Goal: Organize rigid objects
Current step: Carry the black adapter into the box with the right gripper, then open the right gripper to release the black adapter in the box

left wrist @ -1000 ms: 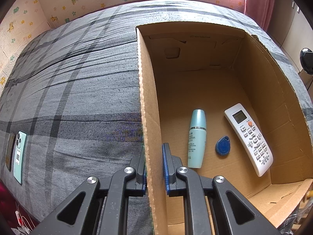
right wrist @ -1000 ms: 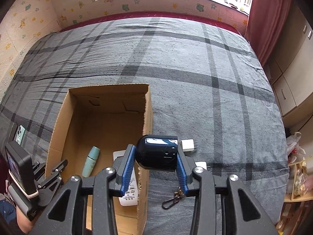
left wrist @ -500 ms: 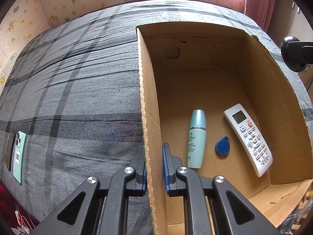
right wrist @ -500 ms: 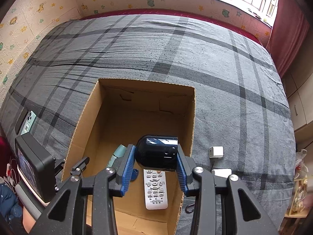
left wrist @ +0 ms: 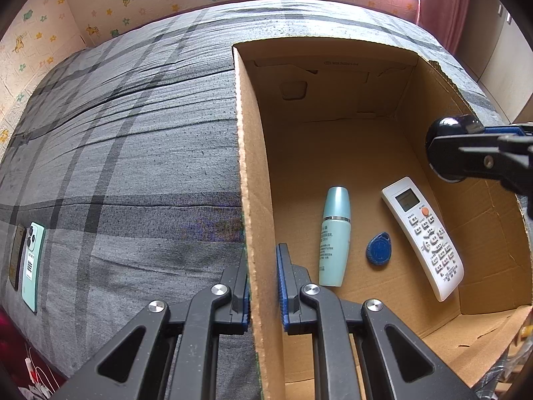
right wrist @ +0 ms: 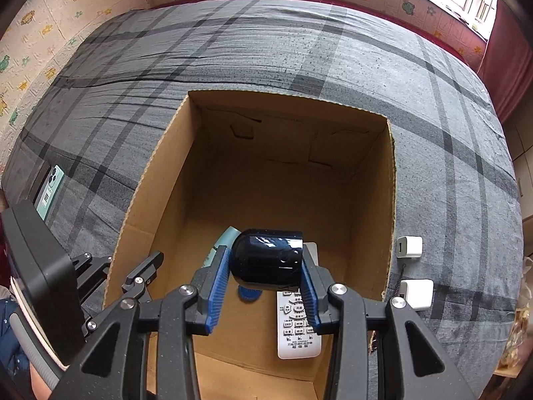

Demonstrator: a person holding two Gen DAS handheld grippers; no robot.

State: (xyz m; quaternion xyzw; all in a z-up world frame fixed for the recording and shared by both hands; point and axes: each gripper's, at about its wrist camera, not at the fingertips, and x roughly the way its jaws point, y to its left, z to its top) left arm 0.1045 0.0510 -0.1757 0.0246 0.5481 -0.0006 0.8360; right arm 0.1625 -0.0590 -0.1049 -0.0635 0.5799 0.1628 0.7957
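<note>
Blue pads of the right gripper [right wrist: 263, 286] clamp a glossy black capsule [right wrist: 268, 258], low centre, over the cardboard box [right wrist: 388, 200]; the left gripper [left wrist: 263, 286] pinches its wall. Best release: lower onto bare floor beyond the remote [right wrist: 298, 326], bottle [left wrist: 334, 236] and blue tag [left wrist: 379, 251].

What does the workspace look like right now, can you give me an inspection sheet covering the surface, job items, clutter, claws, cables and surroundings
Surface: grey plaid bedspread, wrinkled, bearing an open cardboard box.
Job's things: teal bottle, blue key fob and white remote lie on the box floor; dark rounded device is held above them.
Clutter: two white chargers outside the box's right wall; green phone at the bed's left edge.
Claws: left claw shut on the box's left wall; right claw shut on the dark device.
Cables: thin white cable below the bed edge.
Surroundings: cartoon wallpaper, red curtain.
</note>
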